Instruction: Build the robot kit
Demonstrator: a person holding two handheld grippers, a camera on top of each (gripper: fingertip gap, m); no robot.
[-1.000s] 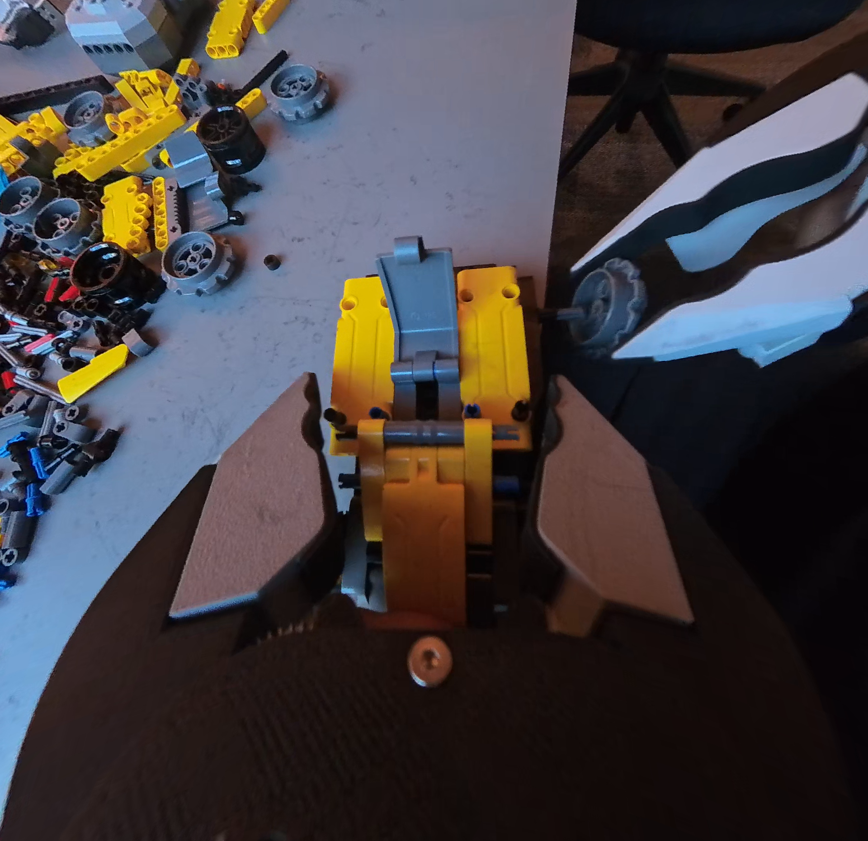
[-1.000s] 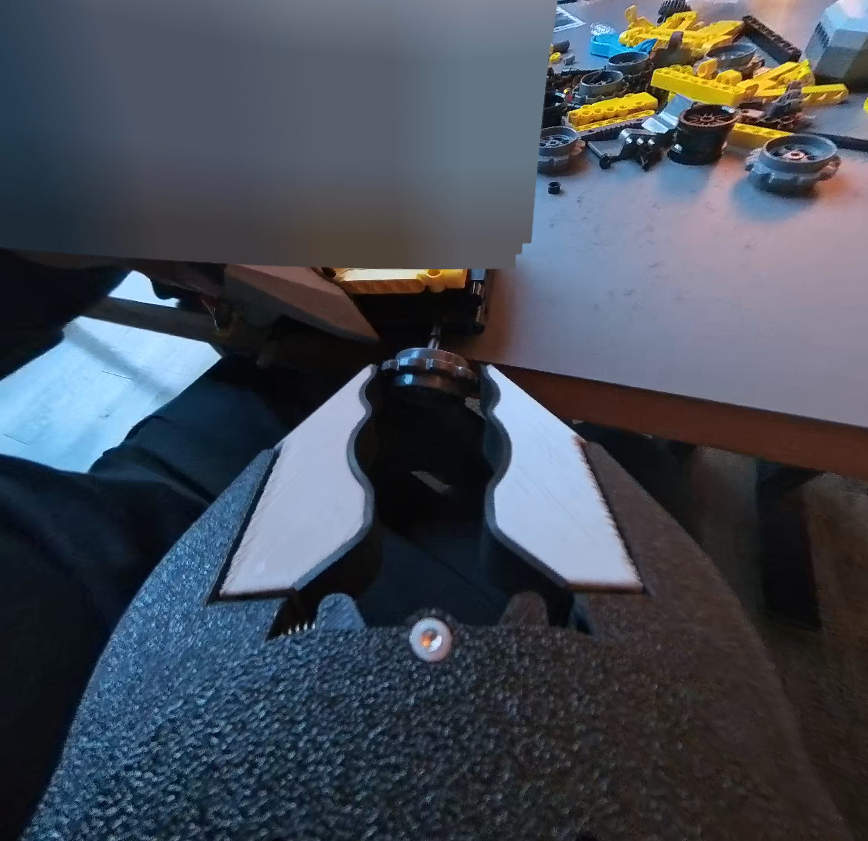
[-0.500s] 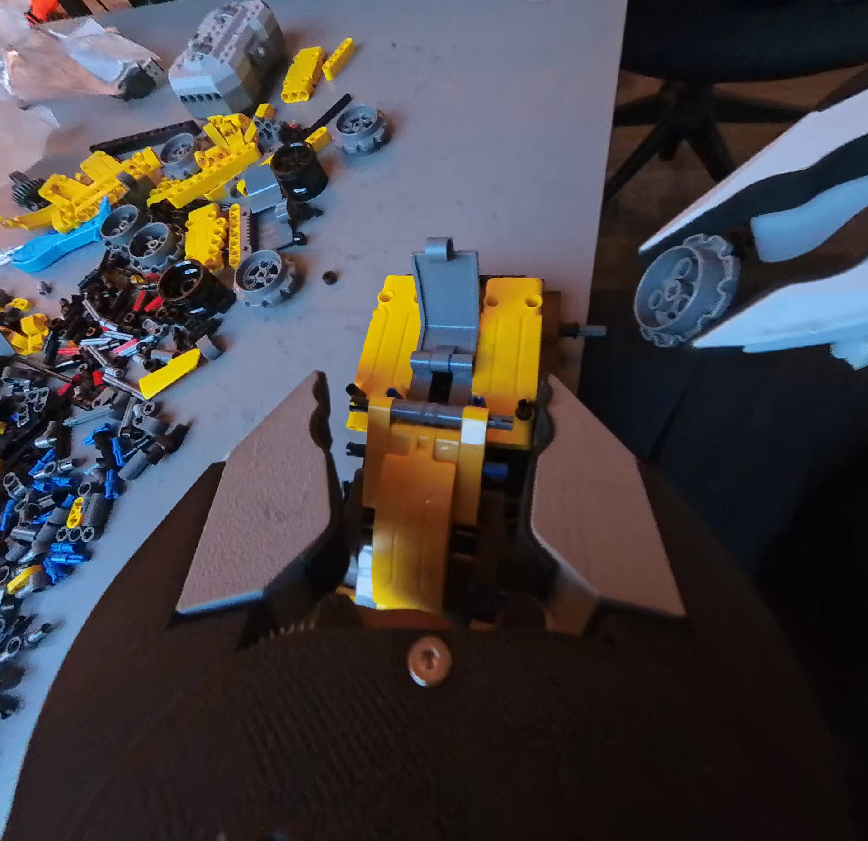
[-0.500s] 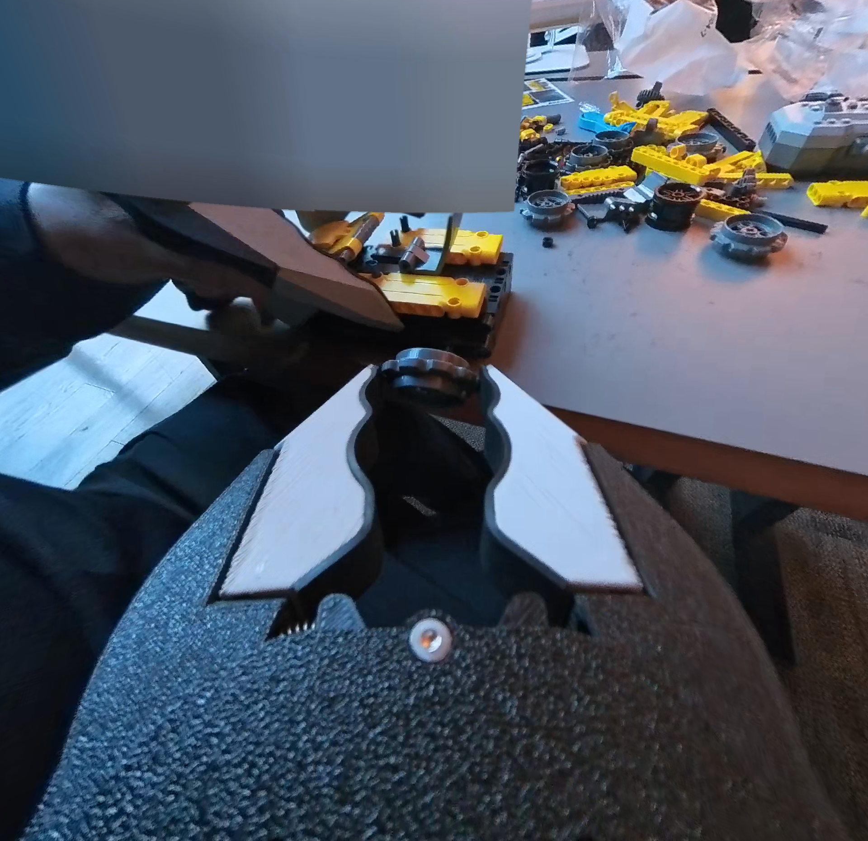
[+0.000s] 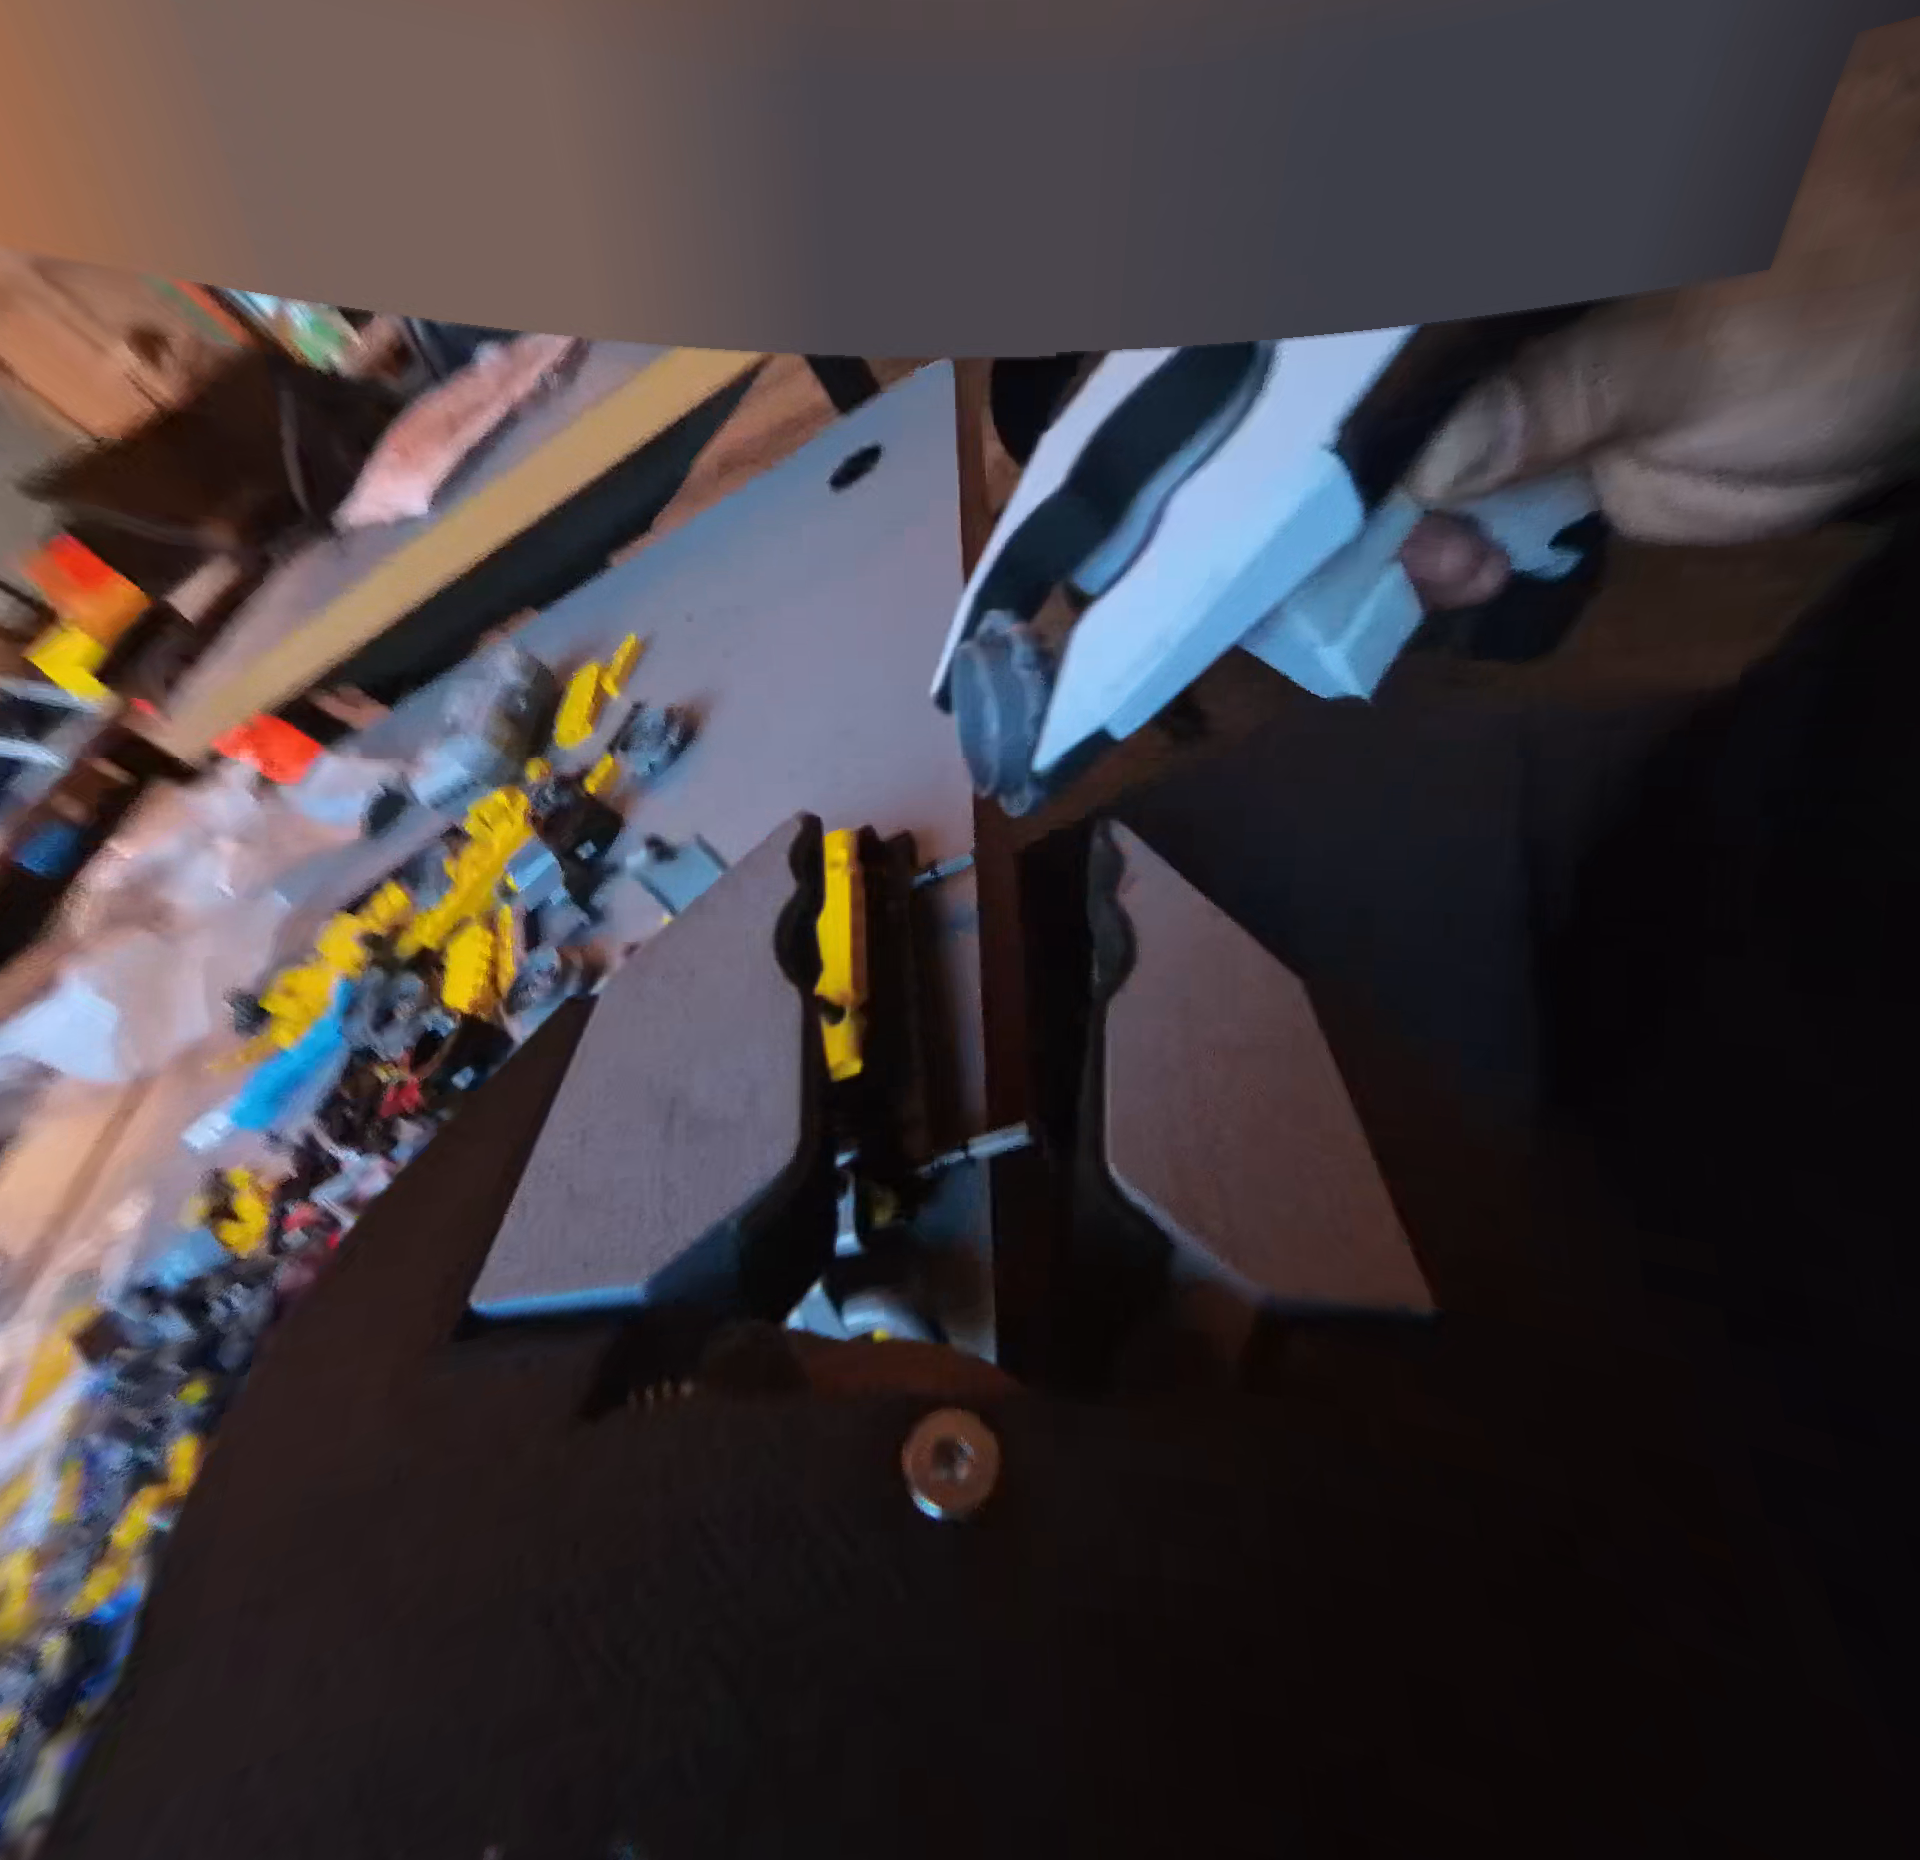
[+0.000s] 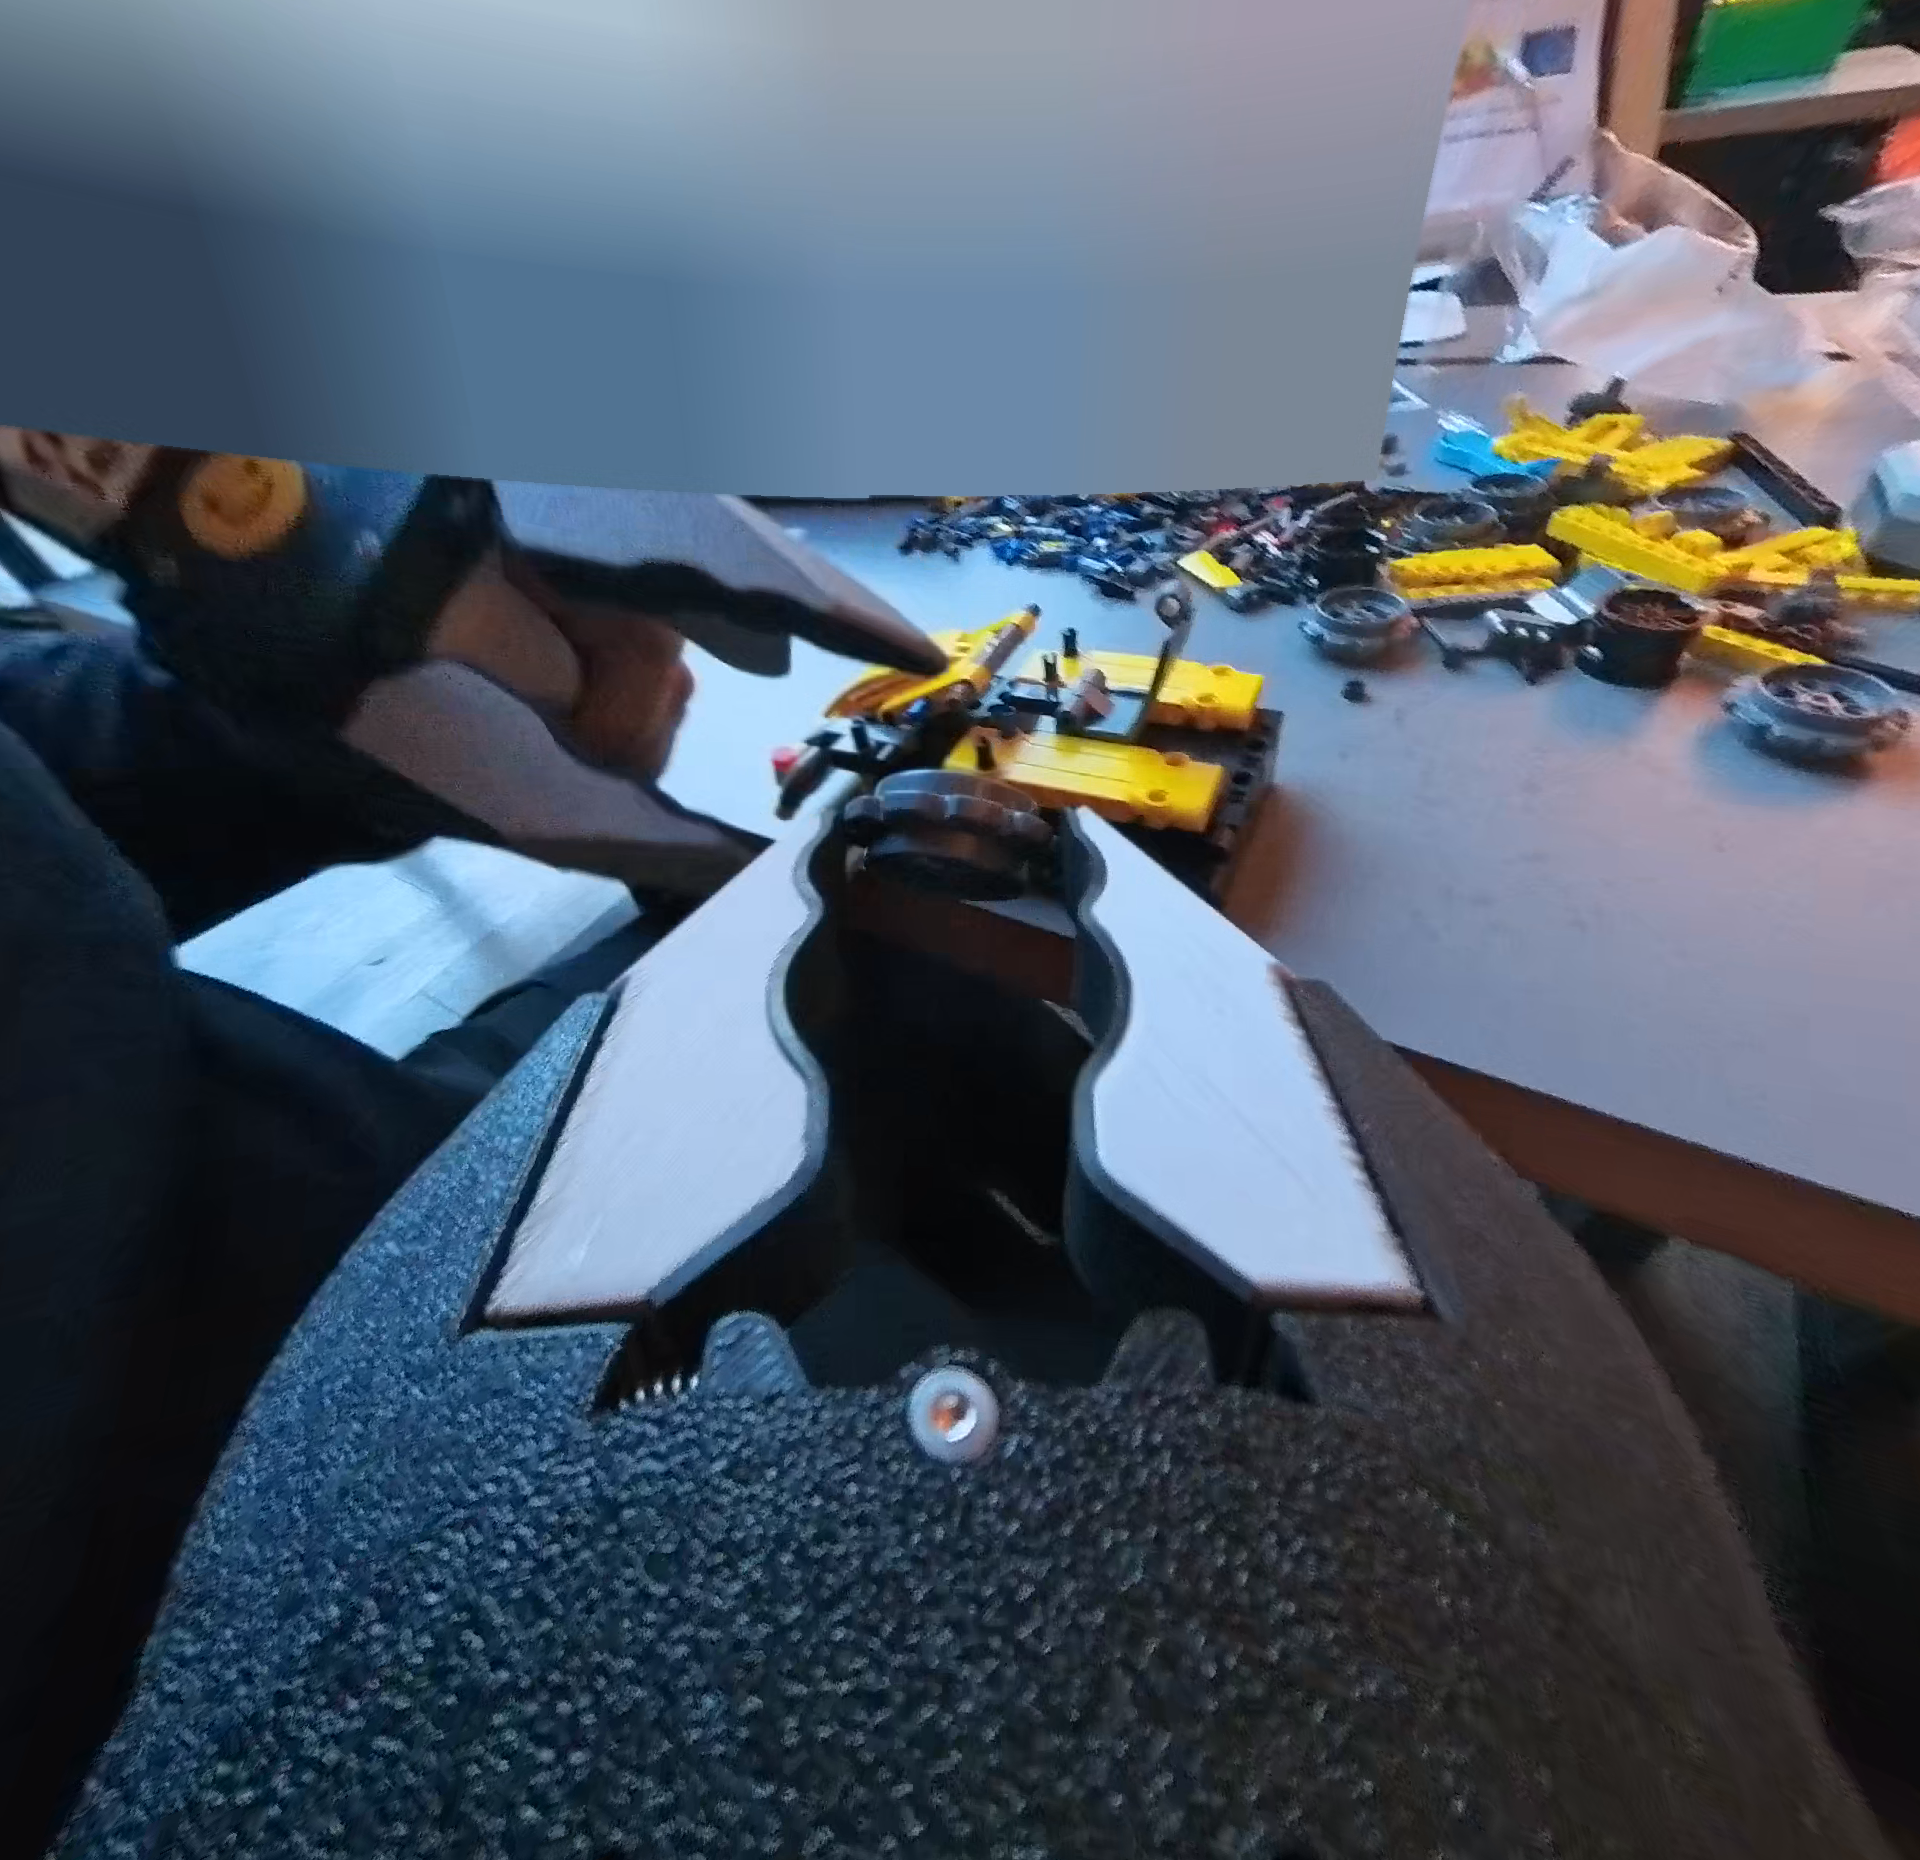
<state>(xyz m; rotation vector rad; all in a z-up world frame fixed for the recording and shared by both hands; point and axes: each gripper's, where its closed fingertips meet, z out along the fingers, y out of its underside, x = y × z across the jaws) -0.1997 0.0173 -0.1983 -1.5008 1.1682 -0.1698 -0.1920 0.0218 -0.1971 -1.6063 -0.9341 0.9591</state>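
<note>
A yellow and black brick-built model (image 6: 1101, 761) lies flat at the near edge of the grey table (image 6: 1507, 937). My left gripper (image 5: 951, 844) is rolled on its side and shut across it. One finger (image 6: 748, 584) presses on the model's top and the other (image 6: 540, 771) reaches under the table edge. The left wrist view shows the model (image 5: 840, 937) edge-on, with two axle pins (image 5: 987, 1145) sticking out towards the table edge. My right gripper (image 6: 945, 834) is shut on a grey wheel hub (image 6: 951, 823), held just off the table edge beside the model. It also shows in the left wrist view (image 5: 997, 719).
A pile of loose yellow, black and grey parts (image 6: 1621, 553) covers the far side of the table, with separate grey wheels (image 6: 1818, 709) nearer. Clear plastic bags (image 6: 1662, 283) lie behind them. The person's dark lap (image 6: 156, 1135) is below the table edge. Both grippers' tips are close together, under 4 cm apart.
The left gripper has rolled about a quarter turn and its jaws have narrowed, from gripping the model's sides to spanning its top and the table edge. The right gripper with the wheel rose closer to the model.
</note>
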